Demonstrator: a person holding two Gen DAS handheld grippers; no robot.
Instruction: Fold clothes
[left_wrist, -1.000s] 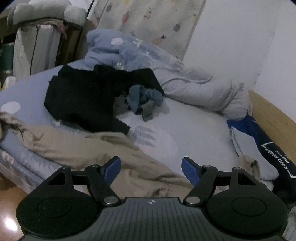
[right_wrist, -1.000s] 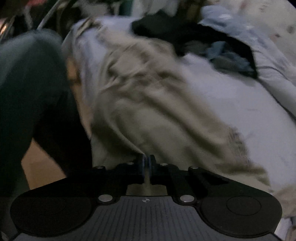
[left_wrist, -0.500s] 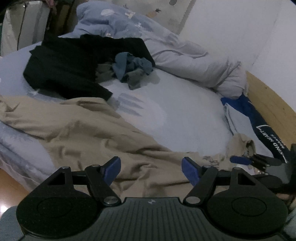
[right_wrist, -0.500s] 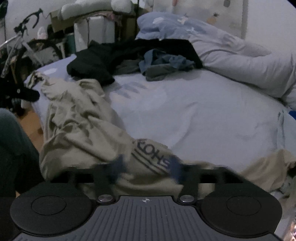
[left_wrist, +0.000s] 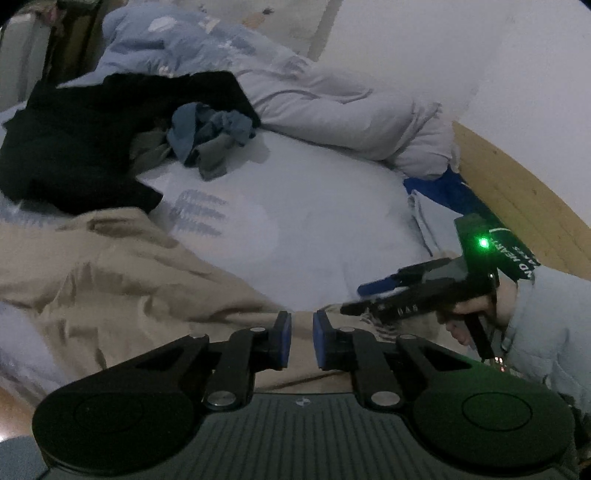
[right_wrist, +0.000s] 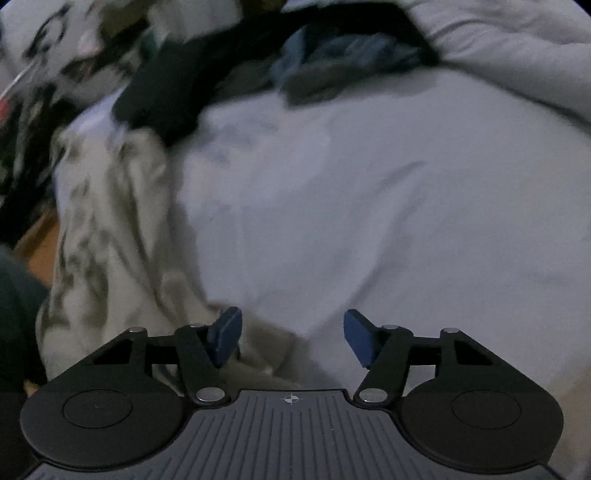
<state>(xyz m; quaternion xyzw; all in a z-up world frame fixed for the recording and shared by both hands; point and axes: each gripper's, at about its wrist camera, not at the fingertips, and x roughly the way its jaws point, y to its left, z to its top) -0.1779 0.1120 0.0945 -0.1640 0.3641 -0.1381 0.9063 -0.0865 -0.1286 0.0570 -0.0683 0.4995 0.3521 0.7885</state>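
Right tongs (right_wrist: 291, 338) at bottom of view, blue pads (right_wrist: 226, 334) spread wide w/ nothing between them. Left pad sits over edge of beige garment (right_wrist: 110, 229); right pad over bare pale bedsheet (right_wrist: 351, 192). Beige garment lies crumpled along left side of bed, running from near the tongs toward the far end. Beyond it, black garment (right_wrist: 173, 92) heaped at far left, touching beige one's far end. Blue-grey clothes (right_wrist: 332, 62) bunched just beside the black. Rumpled pale duvet (right_wrist: 517, 40) top right. View blurred.
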